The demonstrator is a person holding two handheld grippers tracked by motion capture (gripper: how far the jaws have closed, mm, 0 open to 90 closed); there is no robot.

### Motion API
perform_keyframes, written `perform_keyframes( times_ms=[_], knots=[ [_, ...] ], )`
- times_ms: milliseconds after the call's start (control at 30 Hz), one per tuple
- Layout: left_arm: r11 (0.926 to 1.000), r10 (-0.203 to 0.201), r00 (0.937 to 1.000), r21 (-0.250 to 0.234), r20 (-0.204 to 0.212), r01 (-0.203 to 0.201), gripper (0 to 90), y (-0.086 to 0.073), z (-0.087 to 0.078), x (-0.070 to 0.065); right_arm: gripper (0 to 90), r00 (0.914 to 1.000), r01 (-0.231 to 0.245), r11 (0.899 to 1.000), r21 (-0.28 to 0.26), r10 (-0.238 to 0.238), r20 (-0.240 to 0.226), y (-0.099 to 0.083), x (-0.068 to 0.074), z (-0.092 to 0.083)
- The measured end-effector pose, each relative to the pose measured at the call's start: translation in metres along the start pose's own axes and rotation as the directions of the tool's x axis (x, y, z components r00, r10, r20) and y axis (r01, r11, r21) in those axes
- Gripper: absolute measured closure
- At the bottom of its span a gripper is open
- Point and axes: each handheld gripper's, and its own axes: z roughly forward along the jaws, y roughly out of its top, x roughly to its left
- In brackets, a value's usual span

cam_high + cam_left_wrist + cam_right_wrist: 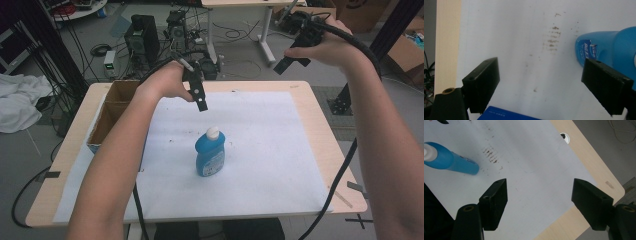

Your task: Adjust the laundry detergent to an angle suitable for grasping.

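Apparently nothing is grasped yet: both tongs, left tongs (200, 97) and right tongs (290, 62), hang released above the tabletop (300, 90); the blue bottle (210, 155) stands mid-tabletop, probably awaiting descent.

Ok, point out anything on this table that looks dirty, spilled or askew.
The white paper sheet carries a patch of brown smudges beside the blue plastic bottle with a white cap; they look like dried stains. The bottle stands upright, and nothing looks spilled.
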Motion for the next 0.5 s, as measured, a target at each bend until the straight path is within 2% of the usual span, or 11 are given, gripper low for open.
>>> perform_keyframes(
  times_ms=[200,500],
  knots=[
    [0.9999,-0.002,0.9999,0.016,-0.016,0.003,15.6,0.0000,-0.0015,-0.0024,28.7,1.0000,0.010,1.000,0.002,-0.010,-0.001,-0.0020,0.0007,-0.0004],
    [0.9999,-0.003,0.9999,0.010,-0.012,0.003,15.5,0.0007,-0.0050,-0.0055,28.6,1.0000,0.004,1.000,-0.009,-0.004,0.004,-0.0068,0.0025,-0.0021]
  ],
)
